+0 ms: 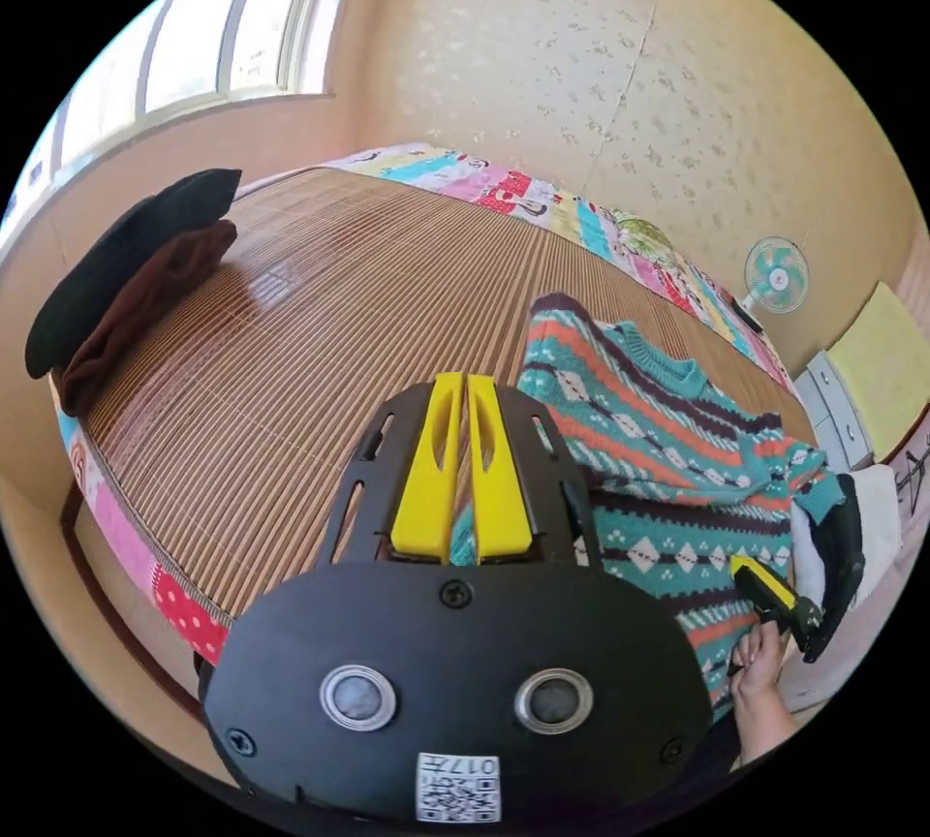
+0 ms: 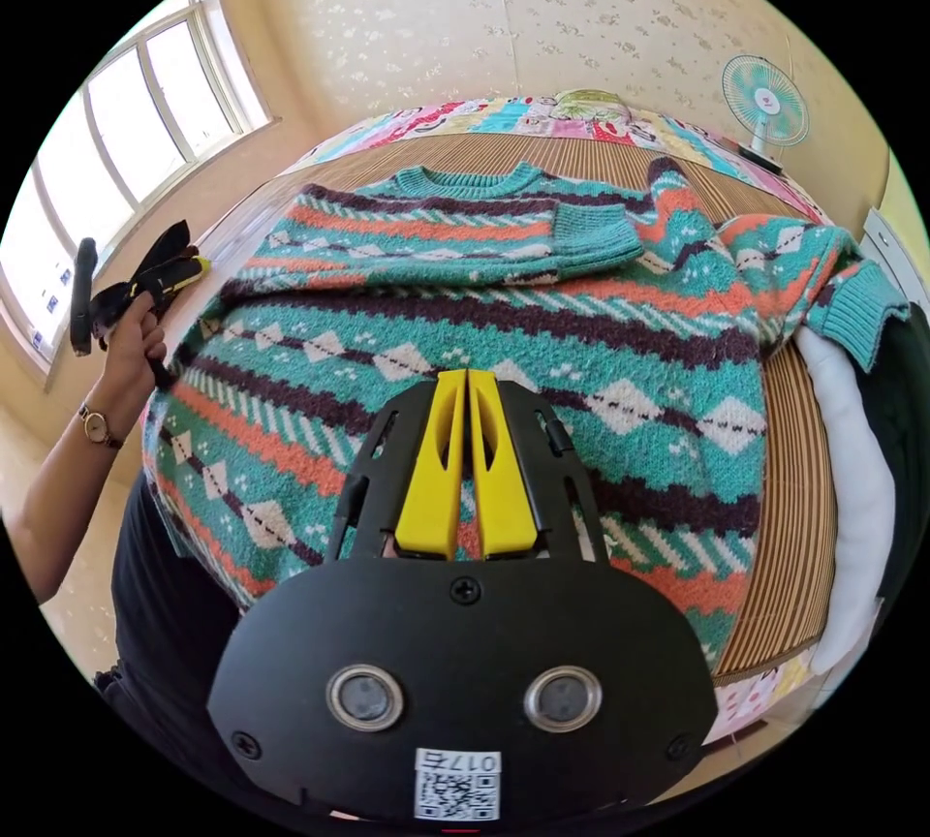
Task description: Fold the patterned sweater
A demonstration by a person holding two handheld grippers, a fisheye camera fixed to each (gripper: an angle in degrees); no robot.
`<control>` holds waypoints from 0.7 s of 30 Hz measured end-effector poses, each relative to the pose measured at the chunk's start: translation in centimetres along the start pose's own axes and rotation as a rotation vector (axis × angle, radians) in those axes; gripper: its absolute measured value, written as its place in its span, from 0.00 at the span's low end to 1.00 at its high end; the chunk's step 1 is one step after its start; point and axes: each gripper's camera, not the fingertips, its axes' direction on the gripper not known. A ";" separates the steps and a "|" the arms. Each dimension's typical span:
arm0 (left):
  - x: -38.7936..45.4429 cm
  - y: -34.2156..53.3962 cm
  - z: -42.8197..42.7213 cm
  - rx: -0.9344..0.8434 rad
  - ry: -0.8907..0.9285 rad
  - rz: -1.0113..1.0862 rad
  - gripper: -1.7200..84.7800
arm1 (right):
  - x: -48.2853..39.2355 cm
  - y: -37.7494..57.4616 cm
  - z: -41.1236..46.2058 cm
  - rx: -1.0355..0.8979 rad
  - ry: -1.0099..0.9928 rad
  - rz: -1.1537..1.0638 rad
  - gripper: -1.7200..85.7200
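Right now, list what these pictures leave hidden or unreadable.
- Sweater hem, right gripper view: hidden behind the right tool and its black mount.
- Sweater's far sleeve cuff, right gripper view: drapes off the mat edge.
- Dark folded clothes, left gripper view: too bundled to identify.

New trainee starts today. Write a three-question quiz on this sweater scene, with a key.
1. True or false: one sleeve of the patterned sweater lies folded across its chest.
2. What does the sweater lie on? A) floor B) bamboo mat C) chair
3. How do the right gripper's jaws stand?

Key: 1 true. 2 B. 3 closed together above the sweater, with no cloth between them.
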 end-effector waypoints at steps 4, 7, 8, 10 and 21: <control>2.6 2.7 -1.7 0.023 0.216 0.250 0.01 | 0.5 0.0 -0.2 0.002 0.009 -0.004 0.02; 4.7 4.2 1.9 -0.181 0.166 0.374 0.01 | 0.6 0.0 -0.4 0.001 0.025 -0.012 0.02; 4.6 4.3 3.0 -0.205 0.067 0.335 0.01 | 0.7 0.0 -0.5 0.001 0.028 -0.013 0.02; 4.0 3.9 3.4 -0.209 0.057 0.303 0.01 | 0.9 0.0 -0.6 0.001 0.033 -0.019 0.02; -1.3 5.8 2.0 -0.059 0.007 0.051 0.01 | 2.2 -0.3 -1.5 0.000 0.039 -0.024 0.02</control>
